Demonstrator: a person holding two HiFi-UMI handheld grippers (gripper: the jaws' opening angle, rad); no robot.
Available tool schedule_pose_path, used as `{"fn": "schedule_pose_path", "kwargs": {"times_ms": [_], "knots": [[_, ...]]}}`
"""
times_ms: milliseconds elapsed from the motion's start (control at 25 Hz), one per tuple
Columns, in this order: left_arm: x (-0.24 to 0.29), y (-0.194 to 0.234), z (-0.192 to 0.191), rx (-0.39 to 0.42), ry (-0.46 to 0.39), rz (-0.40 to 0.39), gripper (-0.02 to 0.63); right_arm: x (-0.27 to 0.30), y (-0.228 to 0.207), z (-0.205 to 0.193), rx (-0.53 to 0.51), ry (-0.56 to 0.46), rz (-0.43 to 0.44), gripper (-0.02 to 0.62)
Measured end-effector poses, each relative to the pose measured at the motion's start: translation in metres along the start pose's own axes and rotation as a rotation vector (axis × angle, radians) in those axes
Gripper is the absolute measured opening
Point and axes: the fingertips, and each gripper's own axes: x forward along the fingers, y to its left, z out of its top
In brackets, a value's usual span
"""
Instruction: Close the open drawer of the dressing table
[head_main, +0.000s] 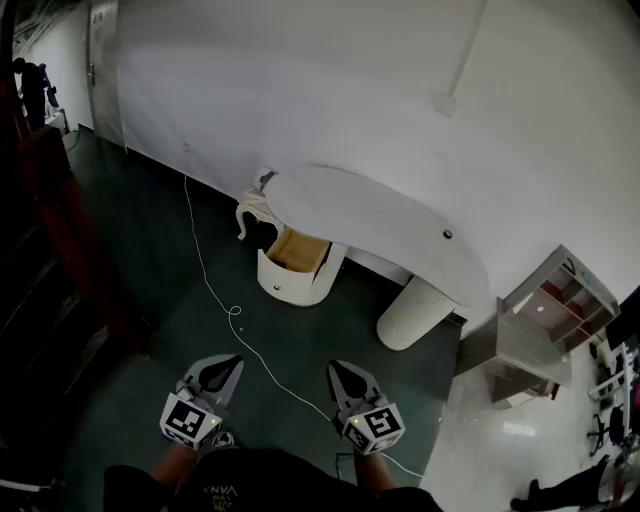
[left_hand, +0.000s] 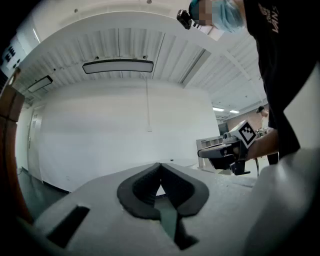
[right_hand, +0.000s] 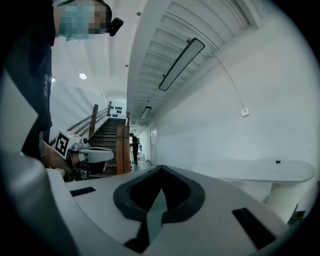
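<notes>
A white dressing table (head_main: 370, 215) with a curved top stands against the wall, well ahead of me. Its drawer (head_main: 297, 265) is pulled out at the left end, and the wooden inside shows. My left gripper (head_main: 228, 366) and right gripper (head_main: 338, 372) hang side by side near my body, both shut and empty, far short of the table. In the left gripper view its tips (left_hand: 160, 165) meet, and the right gripper (left_hand: 202, 153) shows off to the side. In the right gripper view the tips (right_hand: 160, 167) meet, with the tabletop (right_hand: 260, 170) at right.
A white cable (head_main: 215, 290) runs across the dark floor from the wall to my feet. A round white pedestal (head_main: 415, 312) holds the table's right end. A low shelf unit (head_main: 540, 325) stands at right. Stairs (right_hand: 107, 135) and a distant person (head_main: 32, 85) lie off left.
</notes>
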Motion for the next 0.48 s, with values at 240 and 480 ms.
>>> {"fn": "schedule_pose_path", "kwargs": {"times_ms": [240,480], "knots": [[0.009,-0.009,-0.004,-0.006,-0.015,-0.003,0.018,-0.002,0.001,0.0,0.024,-0.023,0.043,0.002],[0.019,-0.027,-0.004,0.013,-0.065,-0.002,0.02,-0.004,-0.008,-0.015,0.024,0.018,0.014,0.01]]}}
